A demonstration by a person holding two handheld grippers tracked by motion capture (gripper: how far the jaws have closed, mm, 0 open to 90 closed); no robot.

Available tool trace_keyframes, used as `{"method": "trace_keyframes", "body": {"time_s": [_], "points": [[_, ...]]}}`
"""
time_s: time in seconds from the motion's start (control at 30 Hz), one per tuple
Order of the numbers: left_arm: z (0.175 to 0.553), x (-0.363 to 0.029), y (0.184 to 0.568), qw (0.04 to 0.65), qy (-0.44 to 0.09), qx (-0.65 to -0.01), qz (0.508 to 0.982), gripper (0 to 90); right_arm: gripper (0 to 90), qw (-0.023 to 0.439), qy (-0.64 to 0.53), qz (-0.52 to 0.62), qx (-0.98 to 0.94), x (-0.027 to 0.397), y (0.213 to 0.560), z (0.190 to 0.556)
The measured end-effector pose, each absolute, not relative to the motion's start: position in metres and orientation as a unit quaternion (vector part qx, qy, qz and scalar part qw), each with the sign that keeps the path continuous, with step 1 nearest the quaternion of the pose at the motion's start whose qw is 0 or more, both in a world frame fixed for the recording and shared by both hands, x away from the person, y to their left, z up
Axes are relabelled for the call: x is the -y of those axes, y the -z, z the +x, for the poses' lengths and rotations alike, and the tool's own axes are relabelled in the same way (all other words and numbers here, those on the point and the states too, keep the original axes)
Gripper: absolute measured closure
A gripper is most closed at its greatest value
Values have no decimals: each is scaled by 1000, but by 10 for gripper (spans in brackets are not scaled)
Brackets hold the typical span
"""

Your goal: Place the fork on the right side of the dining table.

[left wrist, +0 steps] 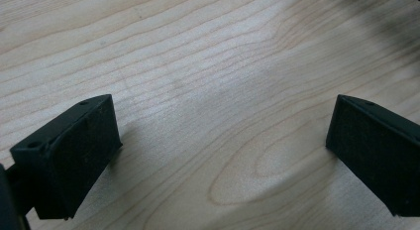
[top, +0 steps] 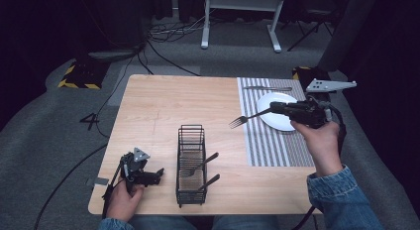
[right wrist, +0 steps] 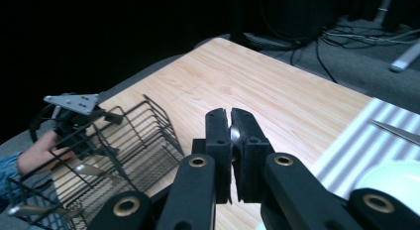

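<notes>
High view: right claw (top: pixel 275 109) clamps fork (top: pixel 246 118); left claw (top: pixel 159 174) gapes.

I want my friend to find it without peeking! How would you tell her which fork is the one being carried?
Start at the striped grey placemat on the right of the light wooden table, where a round white plate sits. Just left of the plate, a silver metal fork sticks out of the black right tongs. It hangs in the air, while the other forks stand in the black wire basket.

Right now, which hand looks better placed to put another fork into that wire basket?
The right. The right gripper is shut on a fork raised above the table, tines toward the wire basket. The left gripper rests open and empty beside it.
</notes>
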State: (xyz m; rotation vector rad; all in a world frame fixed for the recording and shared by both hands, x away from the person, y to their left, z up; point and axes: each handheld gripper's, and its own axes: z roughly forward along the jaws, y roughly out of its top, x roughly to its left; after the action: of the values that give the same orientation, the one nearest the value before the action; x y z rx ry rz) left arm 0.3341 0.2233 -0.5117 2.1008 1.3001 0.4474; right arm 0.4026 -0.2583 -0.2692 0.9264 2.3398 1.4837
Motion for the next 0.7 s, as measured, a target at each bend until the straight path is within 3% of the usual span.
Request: {"method": "trace_keyframes", "body": {"time_s": [0.7], "points": [[334,-223,512,310,-169,-492,795,2,867,124,-469,416,-769,330,310,417]]}}
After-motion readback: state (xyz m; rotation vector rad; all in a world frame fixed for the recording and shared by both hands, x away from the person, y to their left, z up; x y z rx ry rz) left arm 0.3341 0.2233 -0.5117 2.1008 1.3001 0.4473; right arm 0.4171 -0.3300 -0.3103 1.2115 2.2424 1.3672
